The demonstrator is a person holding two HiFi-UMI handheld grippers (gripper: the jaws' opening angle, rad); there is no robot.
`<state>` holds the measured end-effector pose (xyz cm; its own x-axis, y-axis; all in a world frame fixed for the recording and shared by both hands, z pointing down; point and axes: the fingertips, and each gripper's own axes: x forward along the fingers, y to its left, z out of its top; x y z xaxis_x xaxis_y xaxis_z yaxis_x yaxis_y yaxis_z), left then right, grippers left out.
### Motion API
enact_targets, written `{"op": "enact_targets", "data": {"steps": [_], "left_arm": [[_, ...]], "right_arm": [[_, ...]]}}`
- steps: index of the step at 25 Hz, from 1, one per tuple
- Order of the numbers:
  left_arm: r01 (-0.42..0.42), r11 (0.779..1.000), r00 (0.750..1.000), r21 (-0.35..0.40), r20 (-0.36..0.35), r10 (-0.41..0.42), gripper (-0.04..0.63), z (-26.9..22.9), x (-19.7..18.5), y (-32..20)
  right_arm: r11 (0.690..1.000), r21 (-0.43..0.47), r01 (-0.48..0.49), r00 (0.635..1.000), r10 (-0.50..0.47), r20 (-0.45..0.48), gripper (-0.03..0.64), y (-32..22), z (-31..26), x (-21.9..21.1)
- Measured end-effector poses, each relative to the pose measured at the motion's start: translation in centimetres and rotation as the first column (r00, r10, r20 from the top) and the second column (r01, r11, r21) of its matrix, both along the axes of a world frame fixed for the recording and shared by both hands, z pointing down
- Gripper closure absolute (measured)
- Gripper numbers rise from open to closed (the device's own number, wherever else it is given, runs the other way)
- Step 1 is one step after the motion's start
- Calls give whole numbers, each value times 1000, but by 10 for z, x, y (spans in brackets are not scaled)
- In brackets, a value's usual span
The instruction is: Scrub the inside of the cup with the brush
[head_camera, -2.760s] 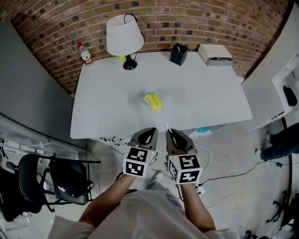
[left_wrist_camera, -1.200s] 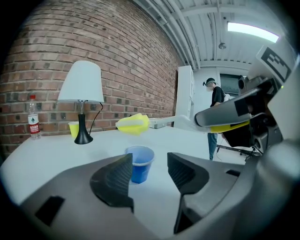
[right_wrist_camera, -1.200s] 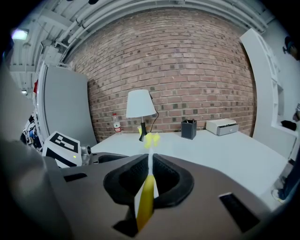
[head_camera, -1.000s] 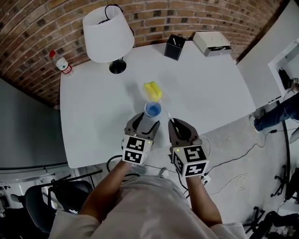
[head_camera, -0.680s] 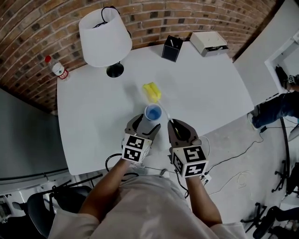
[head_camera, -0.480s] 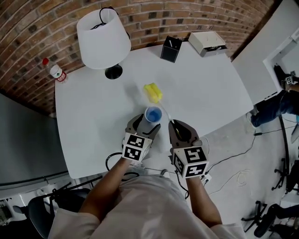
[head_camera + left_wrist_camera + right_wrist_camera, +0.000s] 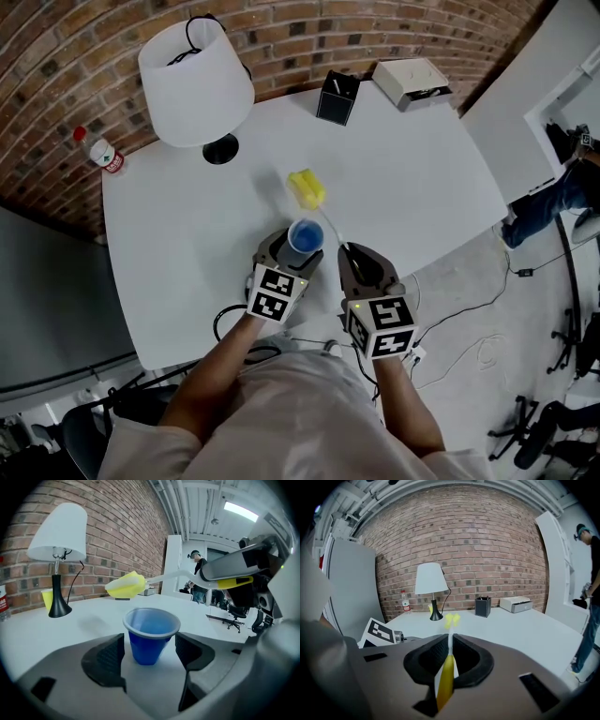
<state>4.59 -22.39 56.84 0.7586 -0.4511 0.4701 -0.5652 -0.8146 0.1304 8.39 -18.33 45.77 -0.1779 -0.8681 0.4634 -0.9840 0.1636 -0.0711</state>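
A blue cup (image 7: 306,236) stands upright on the white table (image 7: 187,234), between the jaws of my left gripper (image 7: 291,251). In the left gripper view the cup (image 7: 149,641) has a small gap to each pad, so my left gripper (image 7: 150,651) is open around it. My right gripper (image 7: 356,262) is shut on the brush's thin handle (image 7: 446,681). The yellow brush head (image 7: 307,189) hangs beyond the cup, above and behind its rim in the left gripper view (image 7: 124,584).
A white lamp (image 7: 195,84) stands at the back left, with a small bottle (image 7: 98,155) further left. A black pen holder (image 7: 336,97) and a white box (image 7: 411,81) sit at the back. A person (image 7: 562,192) is at the right.
Both grippers have come forward over the table. The cup, earlier just ahead of the left gripper, now sits between its jaws. The brush head stays beyond the cup.
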Motion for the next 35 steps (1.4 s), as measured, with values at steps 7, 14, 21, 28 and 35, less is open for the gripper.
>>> {"op": "enact_targets", "data": {"steps": [7,14,21,28,35], "left_arm": [[10,1000,998,9,64,-11,275,8,0,-6],[12,999,996,48,87,-16,302,10,1,-10],[16,997,990,81,135,-27,306,-4,-16,-8],[48,990,979,132,189,-73,307,-19,-50,-11],[78,982,955,175,269,-124,307,-25,-84,-3]], "right_arm": [[1000,6,5,1000,-5,-4,591,-3,0,1],[999,15,34,999,-34,-11,591,4,-6,6],[989,21,143,989,-142,-40,591,15,-19,13],[948,53,314,947,-309,-84,591,26,-39,2],[841,53,538,833,-522,-181,591,41,-59,-24]]}}
